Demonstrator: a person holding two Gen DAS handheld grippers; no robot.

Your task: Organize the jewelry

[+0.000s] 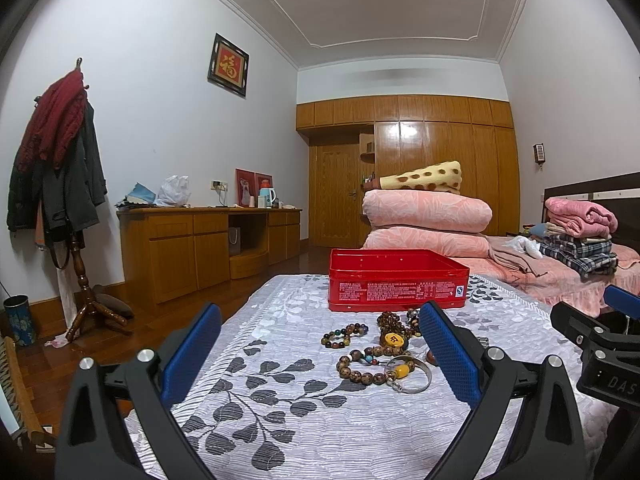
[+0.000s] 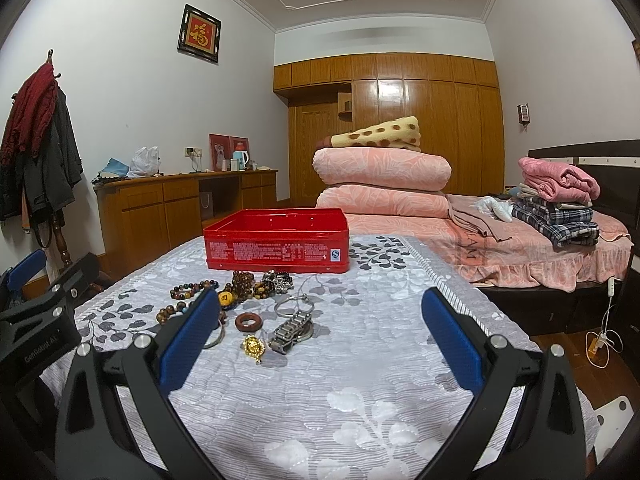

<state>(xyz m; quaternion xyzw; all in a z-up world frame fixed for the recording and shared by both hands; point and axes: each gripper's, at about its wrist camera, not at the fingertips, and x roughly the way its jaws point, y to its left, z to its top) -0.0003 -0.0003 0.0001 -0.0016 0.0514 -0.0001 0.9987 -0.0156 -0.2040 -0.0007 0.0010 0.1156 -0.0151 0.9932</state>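
Both the left gripper and right gripper are gaping wide, empty. Jewelry is lying on the surface before the red tin; the watch is showing (right view only).

"福" on framed wall picture

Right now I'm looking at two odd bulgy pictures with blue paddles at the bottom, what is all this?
Each picture comes from a wide-angle camera mounted on a hand-held gripper that a person carries, one per hand. The blue paddles are its two fingers. The left hand-held gripper and the right hand-held gripper are both open and hold nothing. Ahead, on a grey leaf-patterned cover, stands an open red tin. In front of it lie bead bracelets, a metal watch, a gold pendant and a brown ring.
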